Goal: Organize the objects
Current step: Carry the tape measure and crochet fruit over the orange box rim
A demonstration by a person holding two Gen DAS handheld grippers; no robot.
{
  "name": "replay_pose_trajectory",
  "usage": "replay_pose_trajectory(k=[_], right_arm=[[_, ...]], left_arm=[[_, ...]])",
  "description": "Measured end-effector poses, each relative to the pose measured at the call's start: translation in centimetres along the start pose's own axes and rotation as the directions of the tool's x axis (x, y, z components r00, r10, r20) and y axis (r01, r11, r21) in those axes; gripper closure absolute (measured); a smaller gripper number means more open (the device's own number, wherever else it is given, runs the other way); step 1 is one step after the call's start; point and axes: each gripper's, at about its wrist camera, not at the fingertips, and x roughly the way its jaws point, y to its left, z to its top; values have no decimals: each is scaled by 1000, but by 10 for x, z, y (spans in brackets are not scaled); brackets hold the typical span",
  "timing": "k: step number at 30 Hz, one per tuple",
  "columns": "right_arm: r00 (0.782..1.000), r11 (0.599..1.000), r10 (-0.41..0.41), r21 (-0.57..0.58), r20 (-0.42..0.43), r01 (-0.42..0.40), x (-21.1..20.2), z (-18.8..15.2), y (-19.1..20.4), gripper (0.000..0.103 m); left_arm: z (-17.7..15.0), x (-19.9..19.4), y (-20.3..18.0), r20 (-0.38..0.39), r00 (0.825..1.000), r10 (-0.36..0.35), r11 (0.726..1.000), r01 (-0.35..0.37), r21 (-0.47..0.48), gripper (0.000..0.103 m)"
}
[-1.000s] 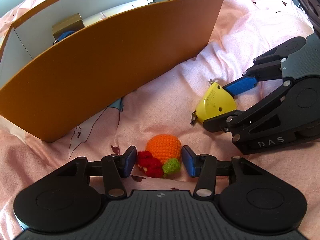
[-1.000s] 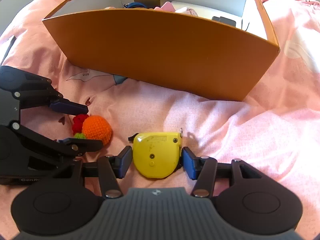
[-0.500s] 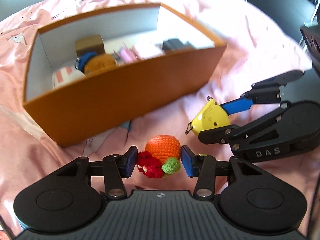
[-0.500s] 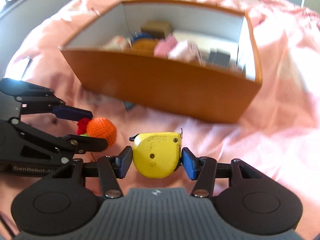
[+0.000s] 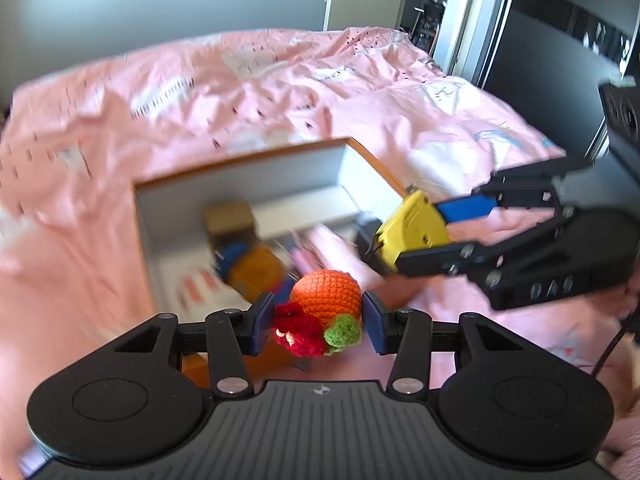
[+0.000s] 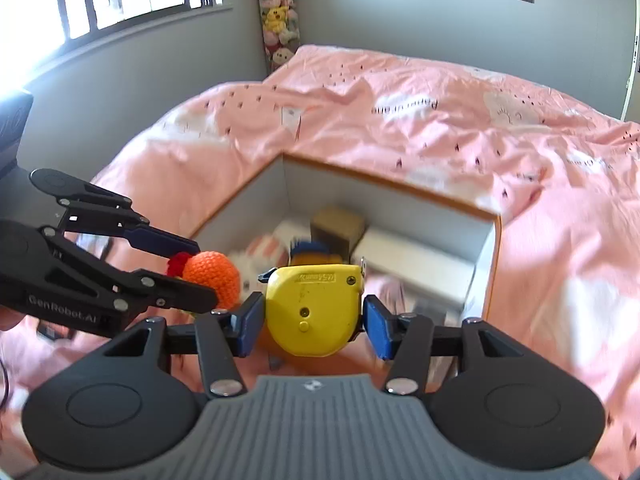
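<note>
White lettering reading "GenRobot.AI" stood on the side of the left gripper [image 6: 200, 272], pale letters "DAS" showed on the right gripper [image 5: 420, 240], and the small embossed print on the yellow tape measure [image 6: 316, 308] was too faint to read.

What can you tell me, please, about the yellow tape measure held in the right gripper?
The yellow plastic tape measure has a rounded, D-shaped case, scuffed, with a small screw, a round button and faint raised lettering near the top edge. A metal tab sticks up at its upper right corner. It stands upright, clamped at both sides by the blue pads of the right gripper, held in the air above the orange cardboard box. Nothing else touches it.
</note>
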Motion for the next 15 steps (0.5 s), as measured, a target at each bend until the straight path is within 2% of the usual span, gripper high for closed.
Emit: replay_pose_trajectory(k=[6,11,15], right_arm=[[998,985,63,165,-27,-58,34,41,-34,47],[996,979,16,206,-86,2,78,57,-50,47],[990,972,2,232,-140,31,106,60,-62,47]], left_arm=[[29,24,22,-28,995,97,990,-94,105,49],[41,59,34,-88,977,193,960,-170,220,49],[51,95,38,-148,960,238,926,-178,334,49]])
